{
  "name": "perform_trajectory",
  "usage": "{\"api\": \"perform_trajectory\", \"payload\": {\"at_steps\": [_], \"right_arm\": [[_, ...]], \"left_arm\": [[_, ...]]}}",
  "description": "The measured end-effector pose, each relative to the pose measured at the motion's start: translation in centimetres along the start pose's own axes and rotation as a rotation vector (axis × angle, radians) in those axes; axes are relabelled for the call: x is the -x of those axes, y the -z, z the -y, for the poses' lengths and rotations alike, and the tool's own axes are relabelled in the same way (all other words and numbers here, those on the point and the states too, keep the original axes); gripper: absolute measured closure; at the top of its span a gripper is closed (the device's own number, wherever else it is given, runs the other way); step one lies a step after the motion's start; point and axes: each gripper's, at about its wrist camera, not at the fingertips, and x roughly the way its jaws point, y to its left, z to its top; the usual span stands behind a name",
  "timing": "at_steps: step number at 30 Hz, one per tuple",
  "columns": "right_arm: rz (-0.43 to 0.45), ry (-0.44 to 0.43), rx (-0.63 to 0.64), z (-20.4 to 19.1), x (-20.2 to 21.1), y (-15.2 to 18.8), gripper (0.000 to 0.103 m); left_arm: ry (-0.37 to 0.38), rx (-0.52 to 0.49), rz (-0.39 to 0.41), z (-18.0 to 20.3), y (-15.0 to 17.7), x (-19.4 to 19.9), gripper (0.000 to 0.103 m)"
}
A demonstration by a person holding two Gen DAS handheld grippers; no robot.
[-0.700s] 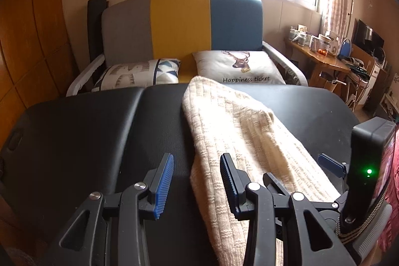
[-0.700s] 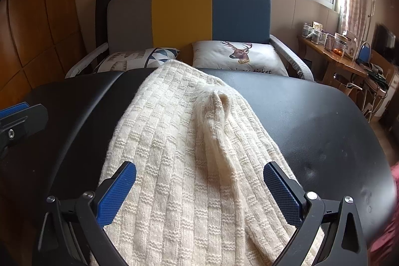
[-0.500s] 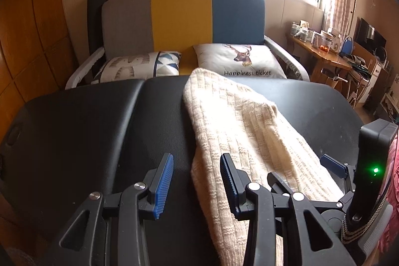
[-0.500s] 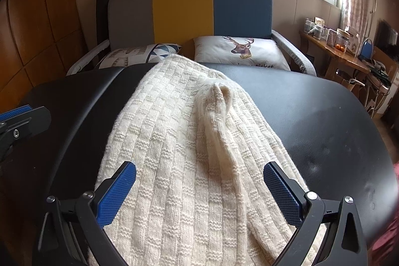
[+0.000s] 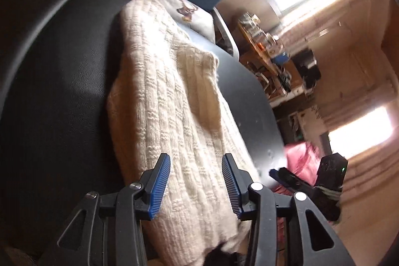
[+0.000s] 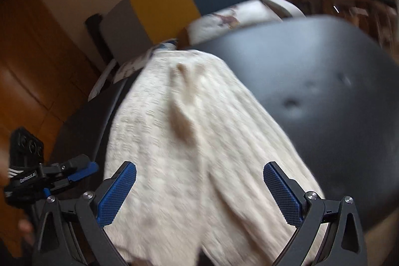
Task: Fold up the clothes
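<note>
- Black bench [image 6: 324,71] carries the cream sweater [image 5: 174,116] in a long narrow strip, one sleeve lying along its top; bare padding lies on both sides.
- Sweater's near end hangs over the bench edge, so I judge a lengthwise fold is in hand.
- Left tool [image 5: 197,187] and right tool [image 6: 199,193] both gape, released, over that end.

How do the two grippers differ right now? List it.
The left gripper is open narrowly; the right gripper gapes far wider. The left one's pads are ridged, the right one's cross-hatched. Both have blue pads, hold nothing, and point along the cream sweater.
</note>
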Motion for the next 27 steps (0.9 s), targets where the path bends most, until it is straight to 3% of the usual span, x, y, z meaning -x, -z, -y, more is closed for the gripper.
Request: {"api": "perform_trajectory", "payload": {"at_steps": [2,5,13,16,17,20,23,27], "right_arm": [[-0.028,-0.04,-0.076,2.8,0.6,1.2,0.0],[-0.029,-0.012,-0.142,5.8,1.2,2.8,0.0],[-0.034,-0.019,-0.191,8.1,0.9,4.4,0.0],[-0.011,-0.119,-0.285,10.1,1.6,4.9,0.0],[-0.006,-0.142,-0.303,10.6,1.8,5.1,0.0],[-0.004,-0.097,-0.303,11.3,2.2,5.6,0.0],[0.014,-0.106,-0.341,12.1,2.4,5.7,0.0],[0.039,-0.08,-0.345,12.5,2.7,5.6,0.0]], "left_arm": [[0.033,-0.013,-0.024,0.3,0.3,-0.8,0.06],[0.083,-0.032,-0.061,0.7,0.7,-2.1,0.06],[0.114,-0.212,-0.209,7.5,0.9,-5.8,0.063],[0.136,-0.249,-0.277,10.2,0.4,-8.0,0.063],[0.137,-0.243,-0.305,10.9,0.3,-9.4,0.063],[0.139,-0.219,-0.391,12.7,-0.2,-13.4,0.063],[0.13,-0.107,-0.475,11.8,-0.1,-16.6,0.063],[0.139,0.032,-0.511,9.7,0.3,-18.4,0.063]]}}
